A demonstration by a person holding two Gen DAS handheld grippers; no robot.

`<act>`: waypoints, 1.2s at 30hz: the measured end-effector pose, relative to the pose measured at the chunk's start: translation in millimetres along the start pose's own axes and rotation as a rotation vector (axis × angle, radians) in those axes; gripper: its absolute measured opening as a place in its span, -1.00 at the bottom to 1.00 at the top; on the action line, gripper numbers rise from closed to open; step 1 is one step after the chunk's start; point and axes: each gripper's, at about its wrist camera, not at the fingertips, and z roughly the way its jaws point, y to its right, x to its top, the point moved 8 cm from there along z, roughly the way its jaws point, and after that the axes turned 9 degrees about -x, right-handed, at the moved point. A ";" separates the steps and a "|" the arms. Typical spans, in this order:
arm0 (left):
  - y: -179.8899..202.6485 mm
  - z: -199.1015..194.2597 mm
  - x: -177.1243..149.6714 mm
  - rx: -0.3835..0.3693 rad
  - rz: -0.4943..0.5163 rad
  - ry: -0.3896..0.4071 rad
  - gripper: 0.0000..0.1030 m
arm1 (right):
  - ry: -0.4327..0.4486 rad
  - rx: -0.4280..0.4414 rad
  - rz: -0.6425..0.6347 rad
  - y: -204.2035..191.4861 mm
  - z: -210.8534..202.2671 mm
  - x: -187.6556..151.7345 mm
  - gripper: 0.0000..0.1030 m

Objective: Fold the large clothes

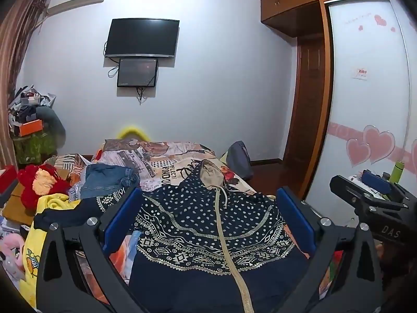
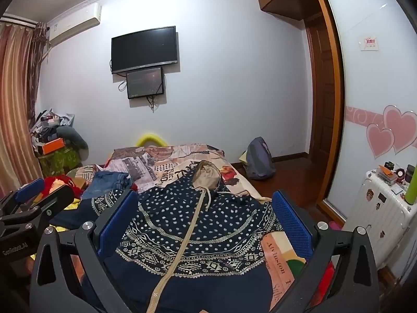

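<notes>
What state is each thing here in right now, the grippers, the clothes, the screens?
left gripper: open, holding nothing
right gripper: open, holding nothing
navy hoodie: spread flat, zipped, unfolded
jeans: crumpled in a heap
television: dark
small screen: faint picture
backpack: upright on the floor

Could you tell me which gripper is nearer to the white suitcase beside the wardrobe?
Right. The right gripper hangs open over the hoodie, with the white suitcase just off its right side. The left gripper is farther left, beyond the right one.
</notes>
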 end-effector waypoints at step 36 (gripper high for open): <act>-8.3 -2.3 1.0 0.033 -0.013 0.009 1.00 | -0.005 0.027 0.005 -11.4 1.4 0.5 0.98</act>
